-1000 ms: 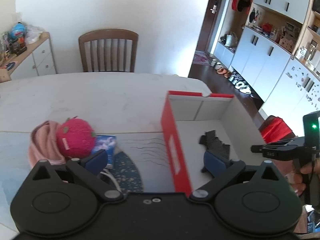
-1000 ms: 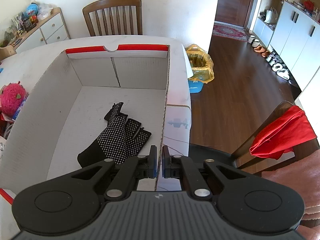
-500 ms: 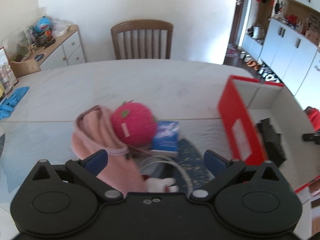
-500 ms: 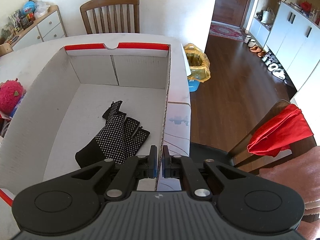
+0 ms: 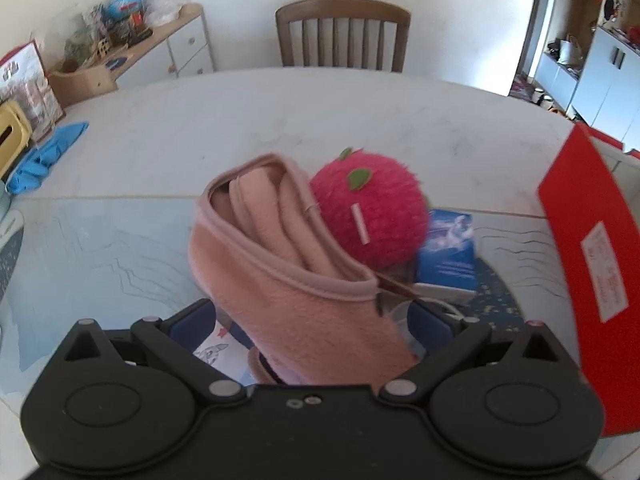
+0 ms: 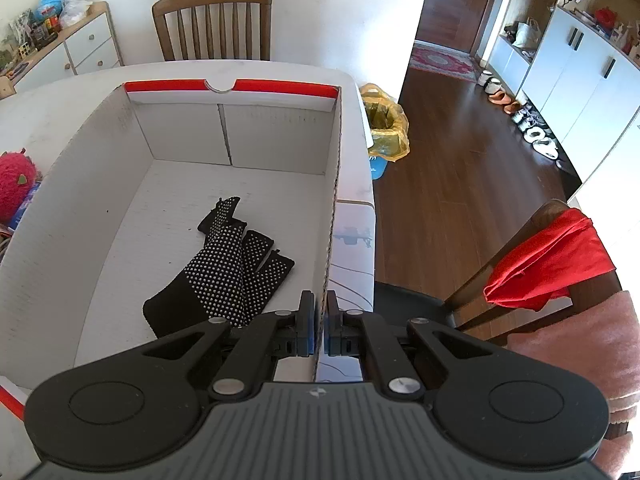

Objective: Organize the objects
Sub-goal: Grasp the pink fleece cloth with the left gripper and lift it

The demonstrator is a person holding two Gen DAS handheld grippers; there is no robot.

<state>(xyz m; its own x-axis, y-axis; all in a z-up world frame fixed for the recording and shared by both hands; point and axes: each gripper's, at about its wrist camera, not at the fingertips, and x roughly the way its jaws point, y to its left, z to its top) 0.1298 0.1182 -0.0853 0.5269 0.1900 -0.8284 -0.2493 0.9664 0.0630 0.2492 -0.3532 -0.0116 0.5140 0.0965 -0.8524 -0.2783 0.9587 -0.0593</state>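
Note:
A folded pink fleece cloth [image 5: 296, 280] lies on the table in the left wrist view, leaning against a pink plush ball [image 5: 372, 208]. My left gripper [image 5: 312, 316] is open, and the cloth's near end sits between its blue pads without being squeezed. A small blue box [image 5: 452, 248] and a white cable [image 5: 436, 292] lie behind the cloth. To the right stands the red and white cardboard box [image 5: 580, 240]. In the right wrist view my right gripper [image 6: 322, 332] is shut on the box's right wall [image 6: 334, 208]. A pair of black dotted gloves [image 6: 228, 272] lies inside.
A blue cloth [image 5: 44, 156] lies at the table's left edge. A wooden chair [image 5: 344, 32] stands at the far side. Right of the table are a chair with a red cloth [image 6: 548, 264] and a yellow-bagged bin [image 6: 384, 128] on the floor.
My left gripper has swung left, away from the box, and come down over the pink cloth, which now lies between its fingers. The right gripper has stayed shut on the box wall.

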